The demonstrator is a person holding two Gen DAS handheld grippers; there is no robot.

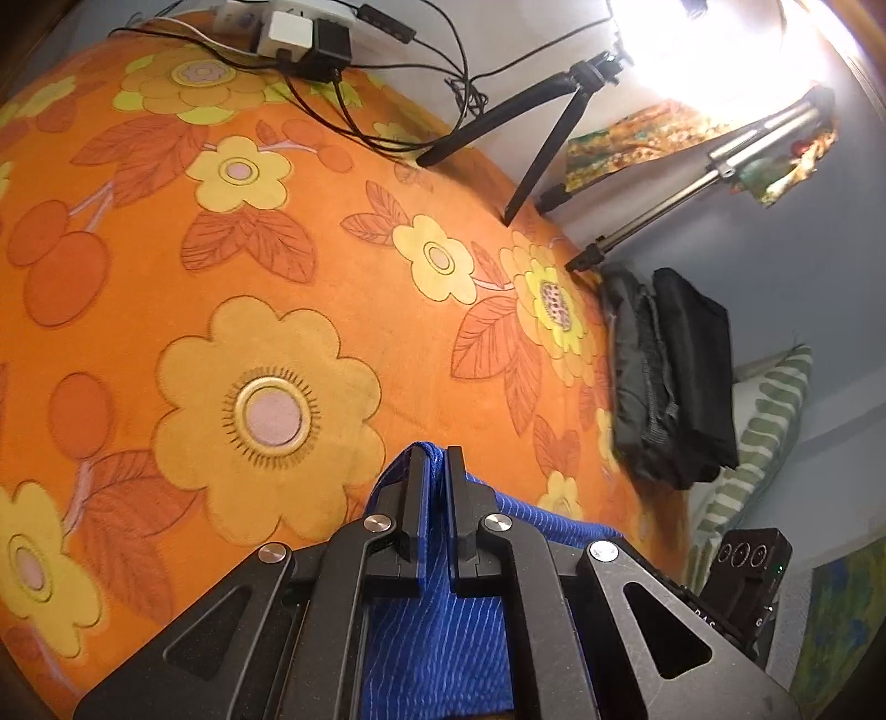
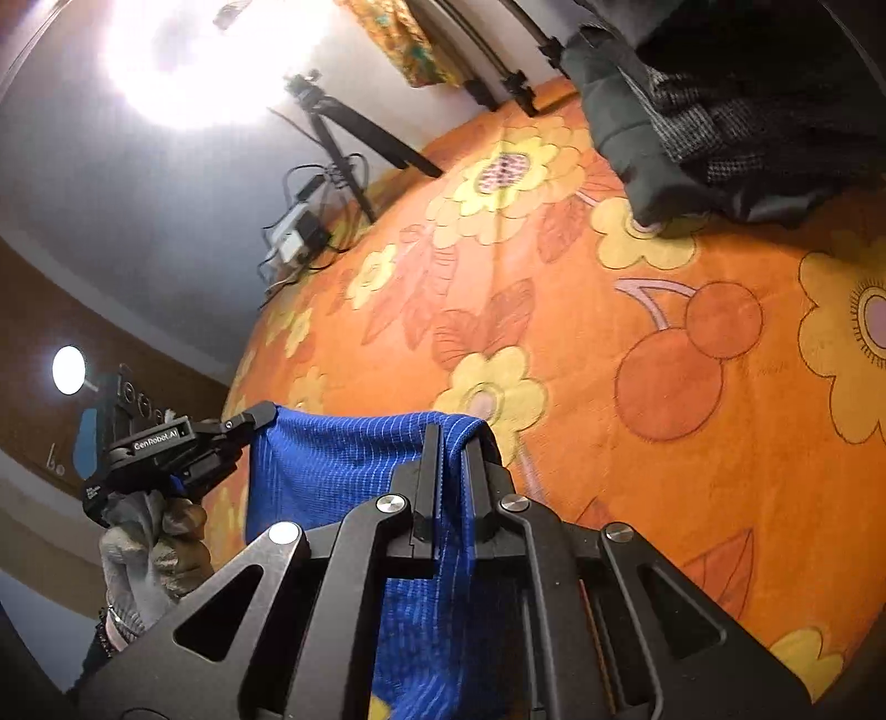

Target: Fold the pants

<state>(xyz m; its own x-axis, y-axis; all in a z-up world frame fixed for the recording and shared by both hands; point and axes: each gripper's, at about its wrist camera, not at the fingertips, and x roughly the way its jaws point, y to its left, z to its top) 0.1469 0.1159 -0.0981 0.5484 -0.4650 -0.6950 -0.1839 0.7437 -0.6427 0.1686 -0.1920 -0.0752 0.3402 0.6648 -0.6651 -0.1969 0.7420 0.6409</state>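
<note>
The blue ribbed pants [image 2: 343, 459] hang in the air above the orange flowered blanket [image 2: 637, 332], stretched between both grippers. My right gripper [image 2: 451, 437] is shut on one top corner of the pants. My left gripper [image 2: 260, 415], seen at left in the right wrist view, is shut on the other corner. In the left wrist view my left gripper [image 1: 434, 457] pinches a fold of the pants [image 1: 437, 637], which drape down under it. The lower part of the pants is hidden.
A pile of dark folded clothes [image 1: 670, 376] lies at the blanket's far edge, also in the right wrist view [image 2: 720, 111]. Tripod legs [image 1: 531, 138] stand on the blanket [image 1: 221, 249]. A power strip with cables [image 1: 299, 39] lies at the back. A striped pillow [image 1: 764, 443] lies beside it.
</note>
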